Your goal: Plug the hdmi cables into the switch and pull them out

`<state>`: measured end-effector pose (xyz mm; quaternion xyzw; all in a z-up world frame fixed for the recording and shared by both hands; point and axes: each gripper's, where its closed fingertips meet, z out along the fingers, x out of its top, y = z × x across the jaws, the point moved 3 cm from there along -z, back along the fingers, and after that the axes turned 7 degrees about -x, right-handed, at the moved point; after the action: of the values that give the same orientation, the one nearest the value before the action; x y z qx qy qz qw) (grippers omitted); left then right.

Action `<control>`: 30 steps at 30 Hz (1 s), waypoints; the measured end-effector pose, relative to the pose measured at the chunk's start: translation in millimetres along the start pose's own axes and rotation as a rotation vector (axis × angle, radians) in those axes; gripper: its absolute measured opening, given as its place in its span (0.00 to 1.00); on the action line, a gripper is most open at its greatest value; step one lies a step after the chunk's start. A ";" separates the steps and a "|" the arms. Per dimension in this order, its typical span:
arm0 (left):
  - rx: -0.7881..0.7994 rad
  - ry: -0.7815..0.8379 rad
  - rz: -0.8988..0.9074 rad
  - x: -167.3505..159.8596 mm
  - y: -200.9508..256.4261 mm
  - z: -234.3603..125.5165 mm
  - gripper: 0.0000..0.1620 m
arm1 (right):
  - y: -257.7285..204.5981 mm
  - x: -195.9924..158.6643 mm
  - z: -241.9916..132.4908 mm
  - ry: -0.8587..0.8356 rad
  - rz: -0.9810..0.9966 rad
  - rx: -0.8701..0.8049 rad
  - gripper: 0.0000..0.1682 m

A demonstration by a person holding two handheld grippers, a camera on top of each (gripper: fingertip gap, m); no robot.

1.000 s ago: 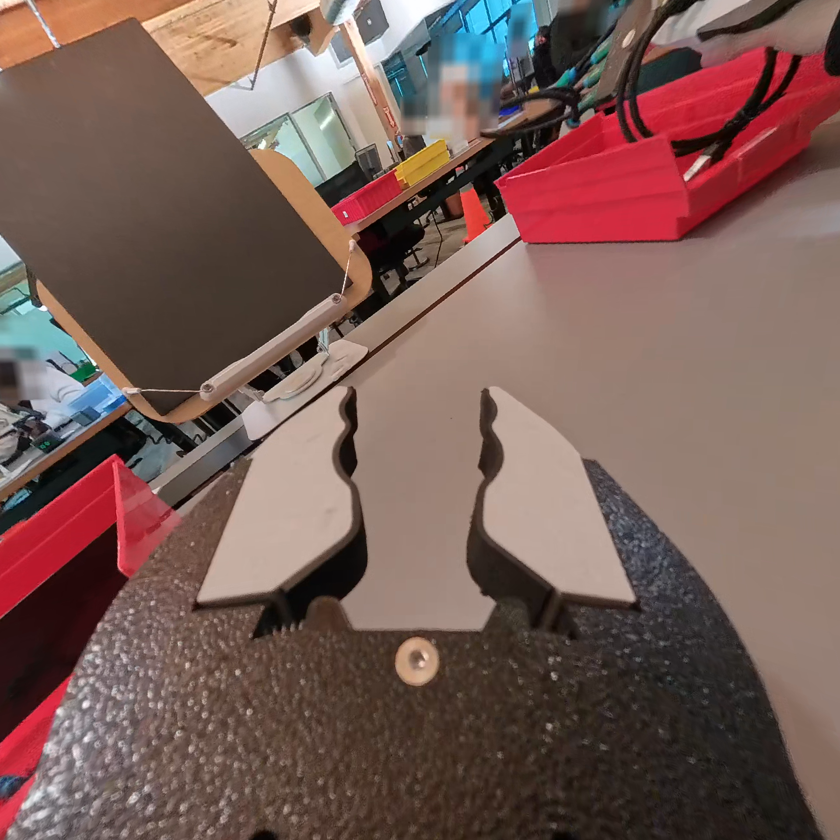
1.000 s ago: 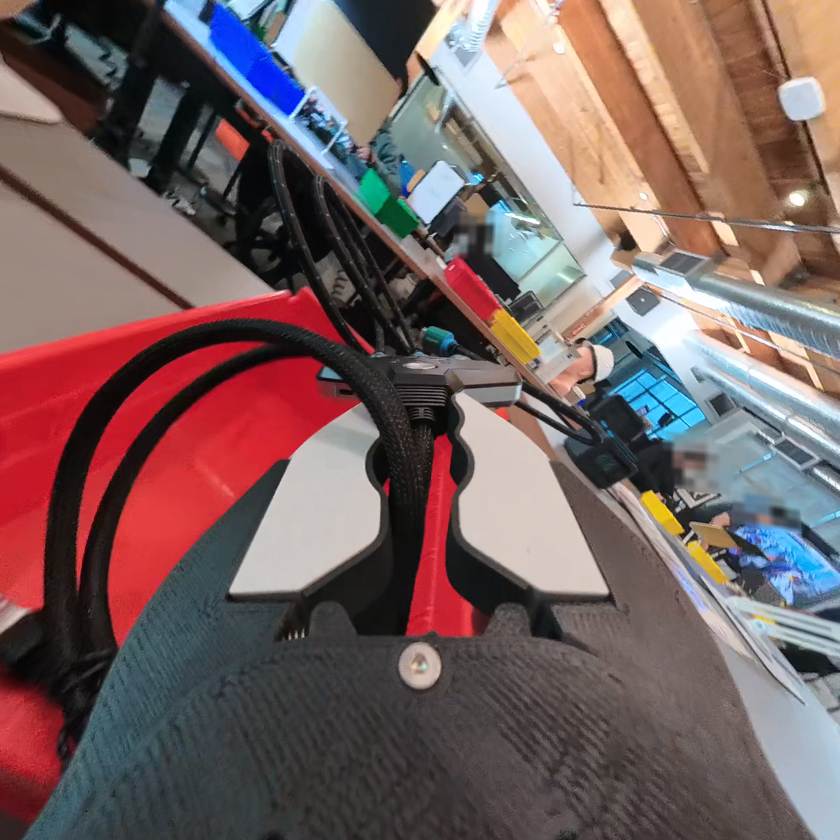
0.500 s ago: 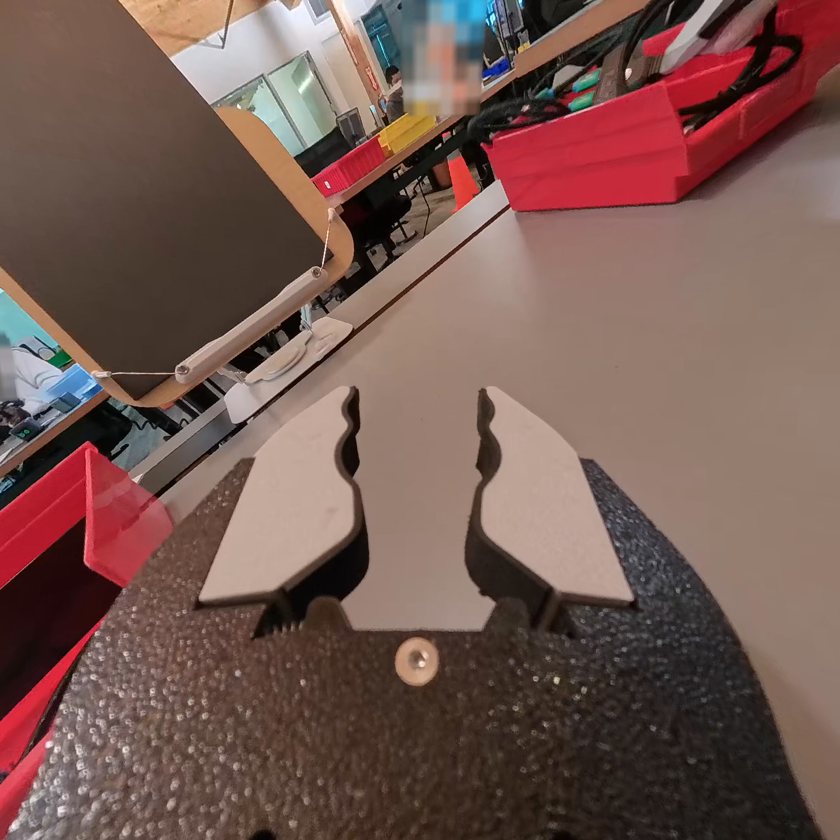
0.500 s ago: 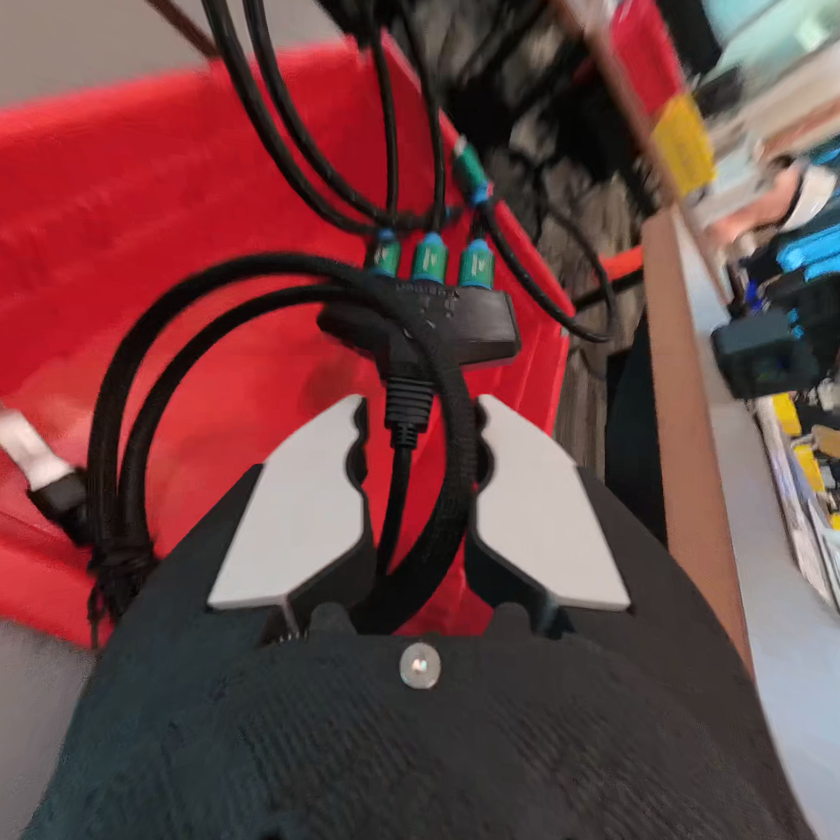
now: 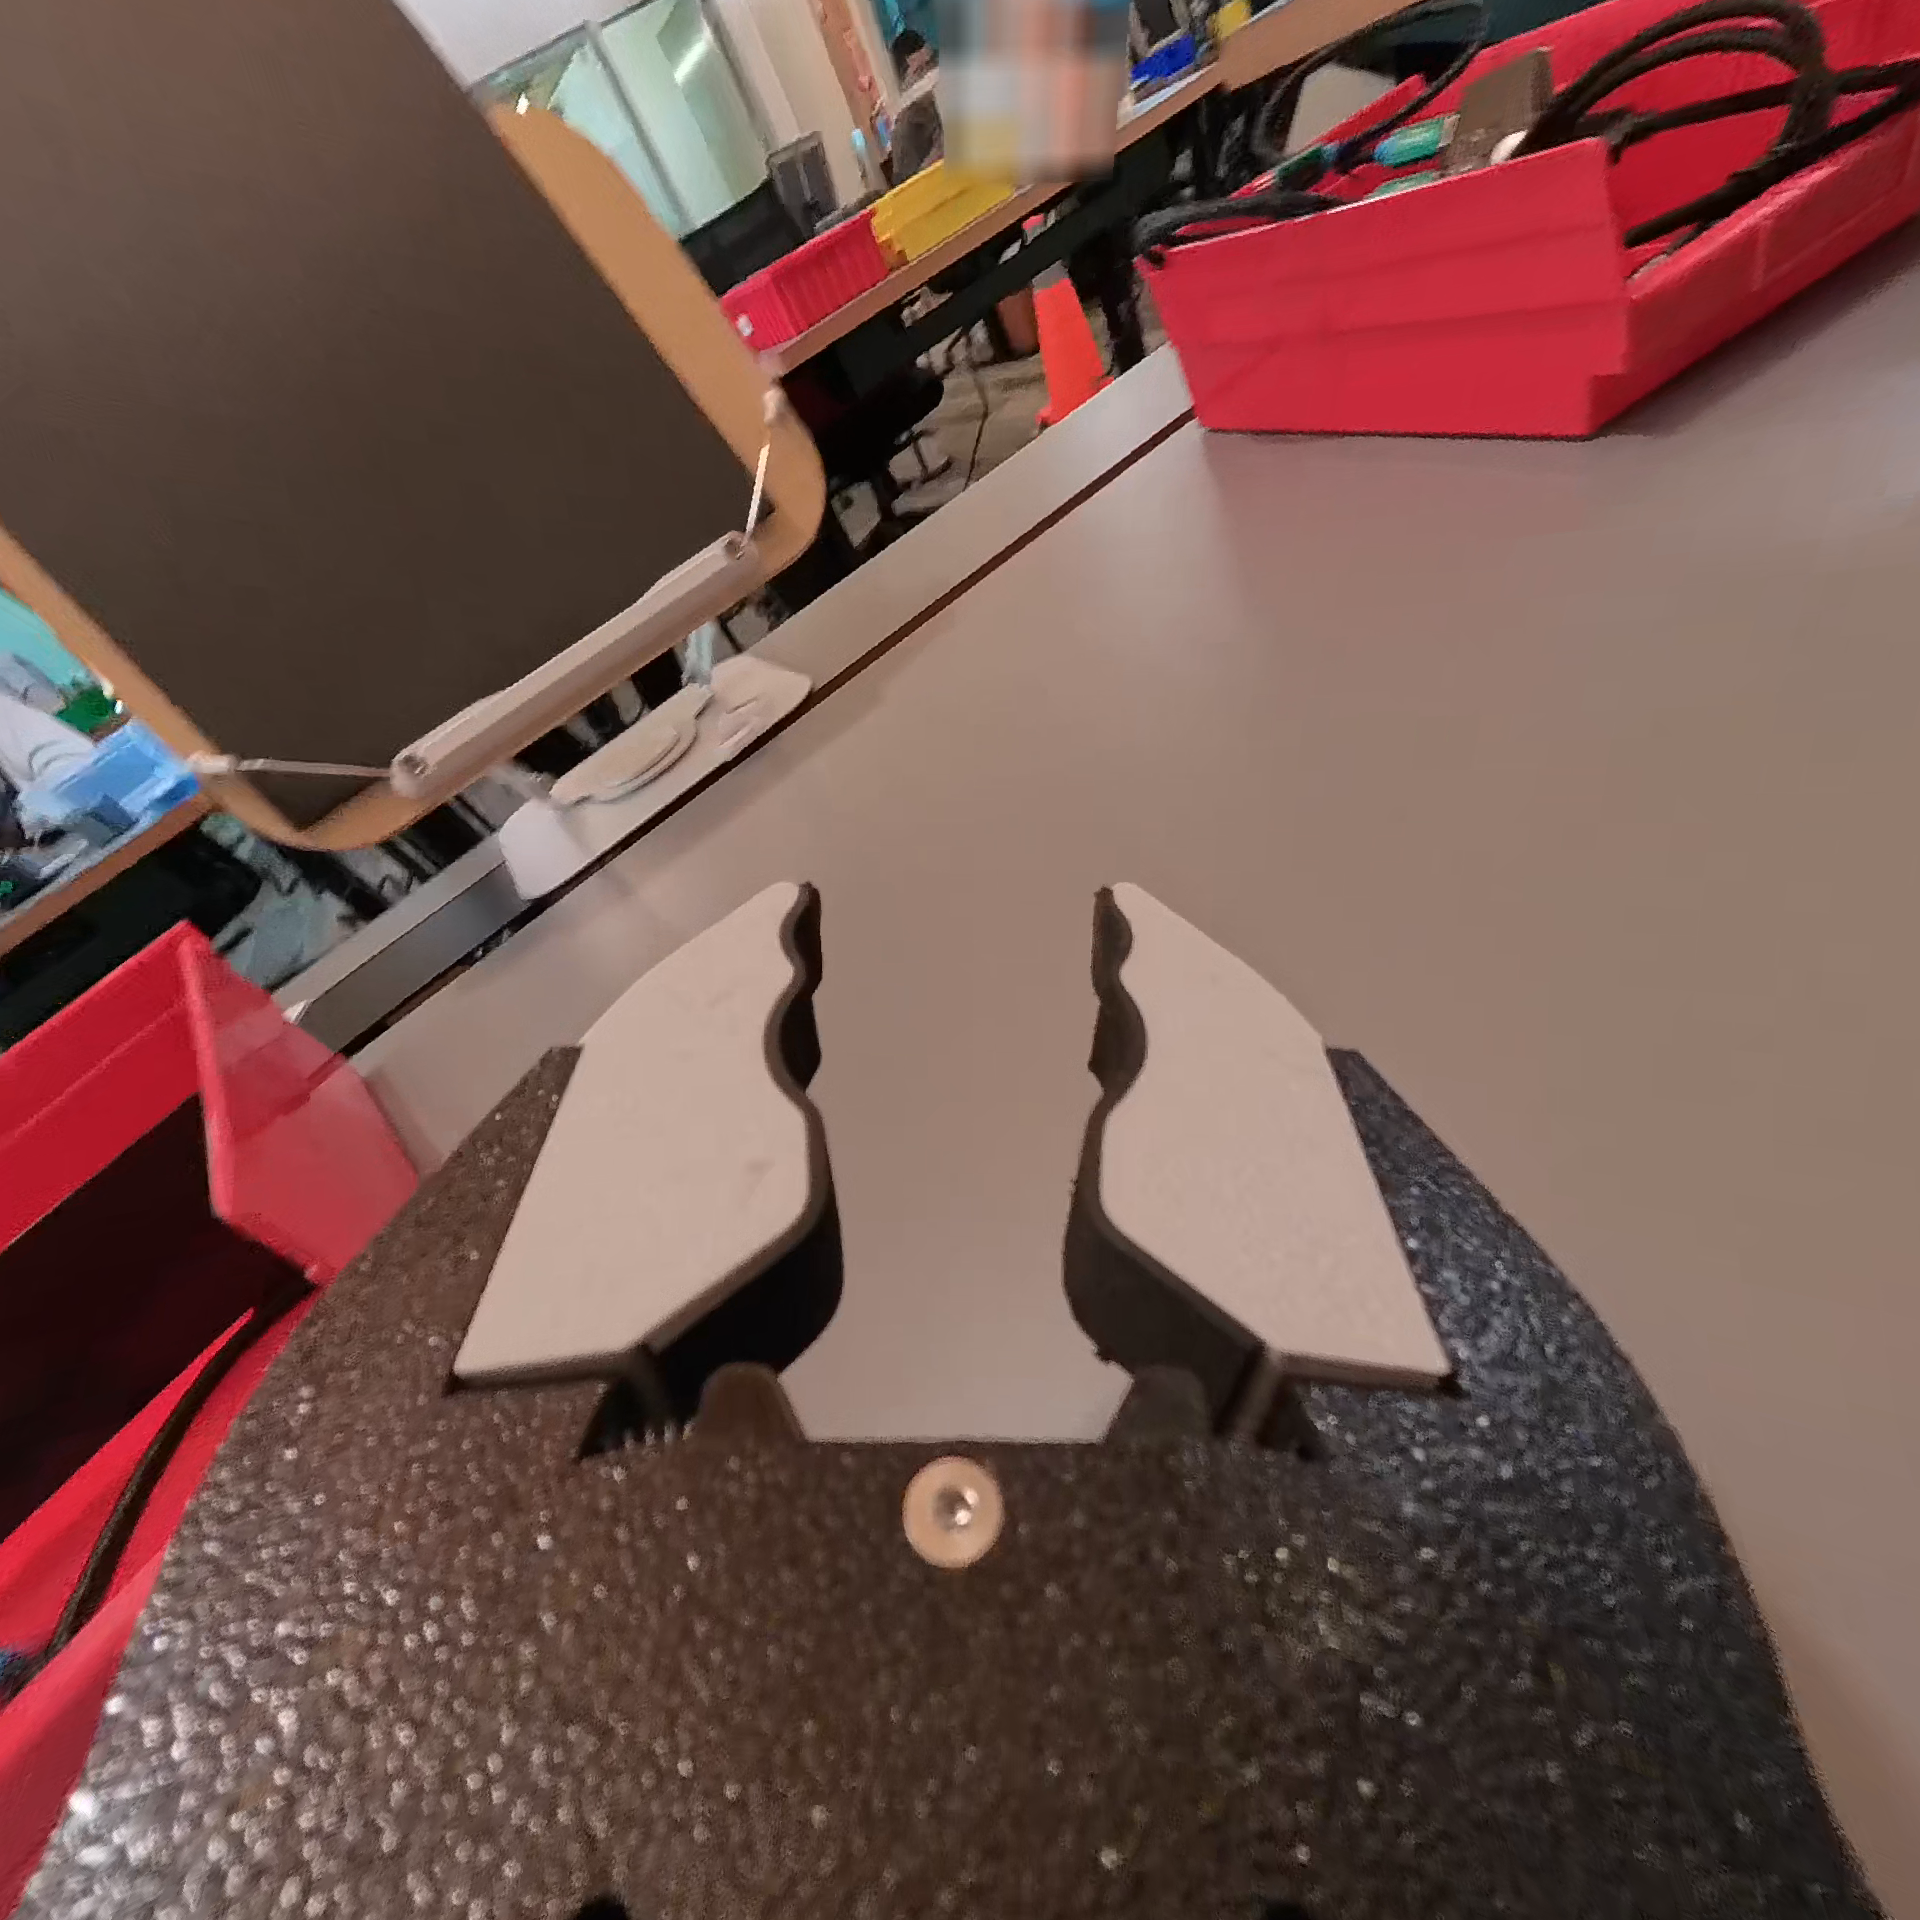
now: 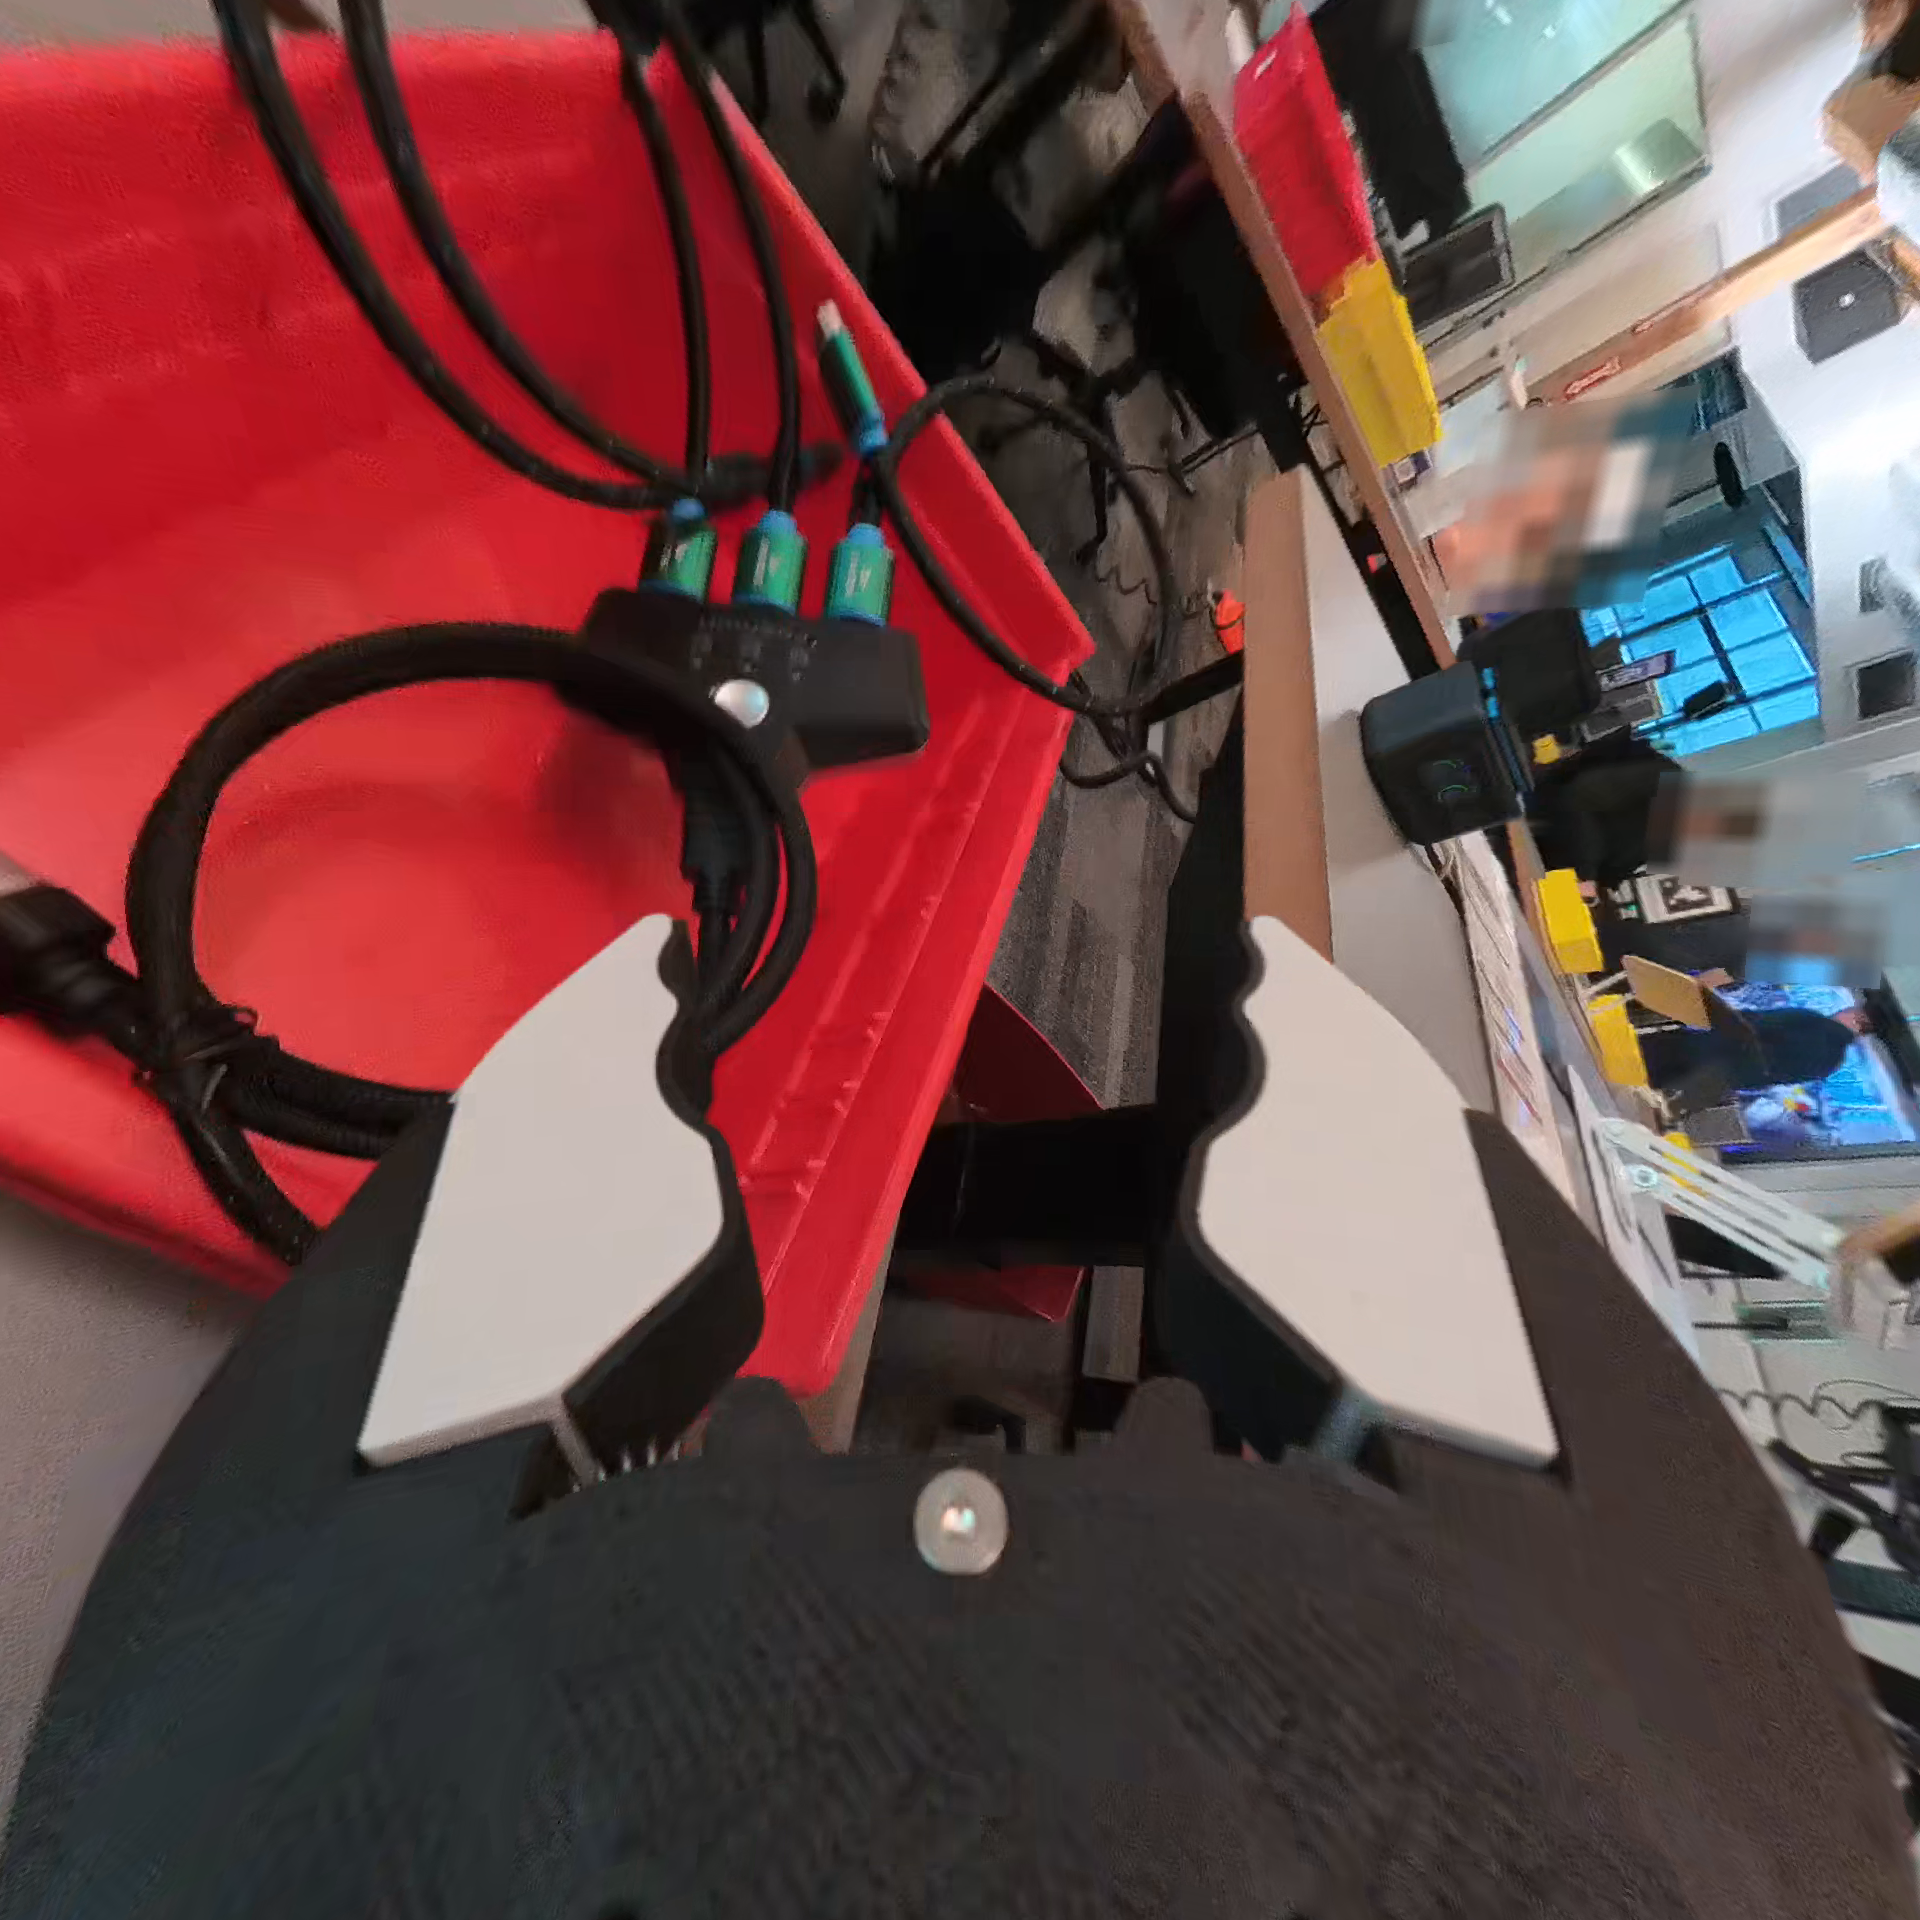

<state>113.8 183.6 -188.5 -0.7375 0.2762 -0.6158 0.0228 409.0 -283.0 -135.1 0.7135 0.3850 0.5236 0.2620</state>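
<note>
In the right wrist view a black HDMI switch (image 6: 821, 675) lies in a red bin (image 6: 312, 312). Three green-ended HDMI plugs (image 6: 769, 566) sit in its ports. A fourth green plug (image 6: 847, 374) hangs loose beside them. The switch's black braided cable (image 6: 177, 831) is coiled in the bin. My right gripper (image 6: 961, 935) is wide open and empty, its left finger beside the coil. My left gripper (image 5: 956, 904) is open and empty over the grey table (image 5: 1455, 831). The same bin (image 5: 1403, 312) with the switch (image 5: 1496, 99) shows far right in the left wrist view.
A dark board with a tan edge (image 5: 312, 364) leans over the table's far left. Another red bin (image 5: 94, 1091) stands at my left gripper's left. Past the table edge are other desks, bins and an orange cone (image 5: 1065, 338). A black camera (image 6: 1455, 758) sits on a neighbouring desk.
My right gripper has opened wide and let go of the switch's cable; the switch now lies in the bin. My left gripper stays open and has turned slightly.
</note>
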 end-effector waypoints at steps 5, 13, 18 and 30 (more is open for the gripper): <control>0.027 -0.020 -0.125 2.1 -48.1 -18.9 0.30 | -11.0 2.3 -17.2 0.059 0.162 0.086 0.58; 0.179 -0.265 -0.217 -7.1 -212.2 -59.3 0.29 | -21.8 51.2 -92.8 0.411 0.421 0.165 0.58; 0.215 -0.459 -0.259 -31.8 -288.7 -69.9 0.30 | -71.4 88.4 -125.0 0.557 0.454 0.372 0.51; -0.129 -1.017 -0.276 -115.4 -356.3 -11.8 0.30 | -195.8 179.2 -141.4 0.689 0.388 0.776 0.46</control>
<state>227.9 539.0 -155.9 -0.9724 0.1681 -0.1594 0.0271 248.8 -28.7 -145.1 0.6028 0.4746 0.5851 -0.2627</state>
